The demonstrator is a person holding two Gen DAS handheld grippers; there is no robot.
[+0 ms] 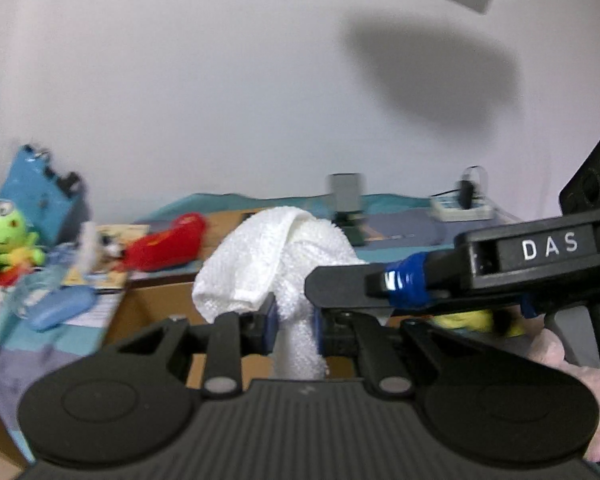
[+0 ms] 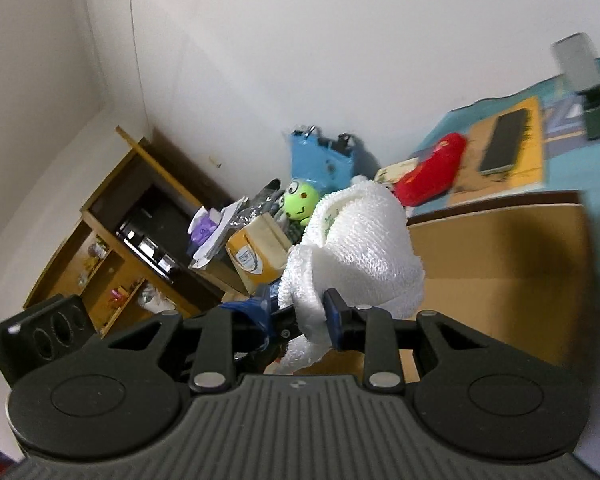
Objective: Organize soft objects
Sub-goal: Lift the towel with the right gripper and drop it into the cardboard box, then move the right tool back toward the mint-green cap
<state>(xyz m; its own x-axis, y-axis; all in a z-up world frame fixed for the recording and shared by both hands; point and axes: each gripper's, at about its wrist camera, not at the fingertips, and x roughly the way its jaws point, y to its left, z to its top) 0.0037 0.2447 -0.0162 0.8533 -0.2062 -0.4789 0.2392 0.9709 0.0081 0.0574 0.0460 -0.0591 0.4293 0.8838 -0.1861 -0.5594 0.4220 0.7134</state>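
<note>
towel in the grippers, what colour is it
White, a plain looped terry towel. It shows best in the right wrist view.

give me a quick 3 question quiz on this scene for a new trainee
1. True or false: both grippers are shut on the white towel.
2. Which toy lies on the surface beyond the towel? A) red plush B) purple ball C) black bear
3. Fill in: the cardboard box beneath the towel is ____ at the top.

Key:
1. True: the left gripper and the right gripper both pinch it.
2. A, the red plush.
3. open
</note>
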